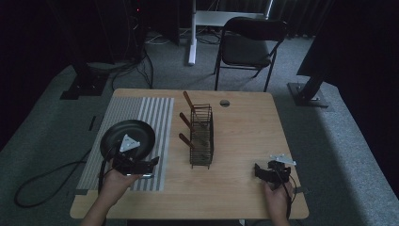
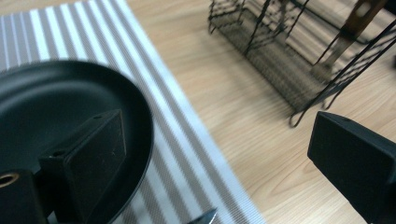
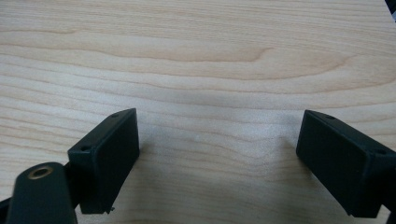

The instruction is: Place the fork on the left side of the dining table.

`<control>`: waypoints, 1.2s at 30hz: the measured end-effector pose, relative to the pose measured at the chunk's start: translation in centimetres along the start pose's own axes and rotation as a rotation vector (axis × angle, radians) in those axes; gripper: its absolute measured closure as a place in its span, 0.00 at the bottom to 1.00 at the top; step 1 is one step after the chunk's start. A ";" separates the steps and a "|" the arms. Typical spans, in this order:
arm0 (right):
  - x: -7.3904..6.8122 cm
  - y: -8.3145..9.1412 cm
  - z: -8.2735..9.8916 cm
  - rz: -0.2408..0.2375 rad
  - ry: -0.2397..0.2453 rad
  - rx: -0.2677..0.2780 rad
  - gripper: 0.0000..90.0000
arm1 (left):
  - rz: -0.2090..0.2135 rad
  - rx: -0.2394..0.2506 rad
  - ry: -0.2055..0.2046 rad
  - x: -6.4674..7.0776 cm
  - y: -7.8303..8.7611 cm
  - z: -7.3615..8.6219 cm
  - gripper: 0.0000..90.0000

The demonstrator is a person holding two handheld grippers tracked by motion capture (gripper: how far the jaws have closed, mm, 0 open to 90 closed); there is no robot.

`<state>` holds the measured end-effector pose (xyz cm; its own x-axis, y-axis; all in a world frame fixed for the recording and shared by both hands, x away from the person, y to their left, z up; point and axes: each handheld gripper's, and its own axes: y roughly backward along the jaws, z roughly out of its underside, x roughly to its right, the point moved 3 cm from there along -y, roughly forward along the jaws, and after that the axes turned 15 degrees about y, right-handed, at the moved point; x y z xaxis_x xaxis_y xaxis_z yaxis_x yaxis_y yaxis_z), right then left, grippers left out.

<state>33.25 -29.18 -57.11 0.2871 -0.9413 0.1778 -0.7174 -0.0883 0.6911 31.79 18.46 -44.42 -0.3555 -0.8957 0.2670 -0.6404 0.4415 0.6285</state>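
A black round pan (image 1: 127, 135) rests on a grey striped mat (image 1: 136, 113) at the table's left. My left gripper (image 1: 151, 165) hovers over the mat's front part, just right of the pan (image 2: 56, 116), open with nothing between its jaws. A black wire rack (image 1: 201, 136) stands in the middle of the table holding three wooden-handled utensils (image 1: 188, 101); the rack (image 2: 289, 51) lies ahead of the left gripper (image 2: 219, 154). My right gripper (image 1: 258, 170) sits low over bare wood near the front right, open and empty, as the right gripper view (image 3: 217, 158) confirms.
The wooden table (image 1: 244, 127) has a round cable hole (image 1: 224, 102) at its far edge. A thin metal tip (image 2: 203, 217) peeks in at the bottom of the left gripper view. A black folding chair (image 1: 249, 42) and stands sit on the carpet beyond.
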 end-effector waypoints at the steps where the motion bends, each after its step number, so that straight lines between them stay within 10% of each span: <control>1: 0.0 0.0 0.0 0.000 0.000 0.000 0.14 | 0.013 -0.001 -0.003 0.3 0.0 -0.4 0.05; 18: 0.0 0.0 0.0 0.001 0.002 0.002 0.14 | 0.047 0.067 -0.075 3.7 0.0 -6.2 0.05; 36: 0.0 0.0 0.0 0.001 -0.001 0.001 0.14 | 0.088 0.049 -0.022 4.4 -2.7 -9.9 0.05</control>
<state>33.26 -29.17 -57.10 0.2860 -0.9417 0.1774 -0.7185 -0.0883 0.6899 38.69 12.81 -37.77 -0.4265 -0.8522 0.3030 -0.6383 0.5210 0.5668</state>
